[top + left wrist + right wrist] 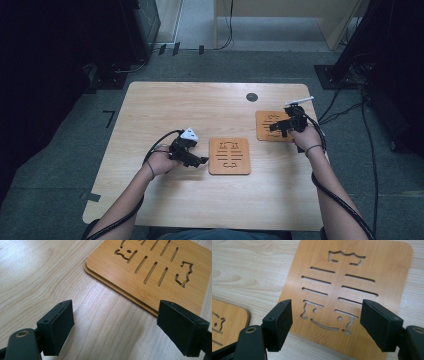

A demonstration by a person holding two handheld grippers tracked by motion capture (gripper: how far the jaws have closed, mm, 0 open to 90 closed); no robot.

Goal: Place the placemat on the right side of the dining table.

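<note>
the left gripper (202,161) hovers with jaws wide and nothing between them, just beside the edge of the centre stack of wooden trivets (229,156); the right gripper (274,128) hangs wide and unladen above the single trivet (267,125) near the table (165,110) right edge

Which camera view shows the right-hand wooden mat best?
The right gripper view: the right-hand mat appears large, its cut-out slots clear. The high view shows the mat small, partly under the right hand-held gripper. The left gripper view looks at the other mat.
</note>
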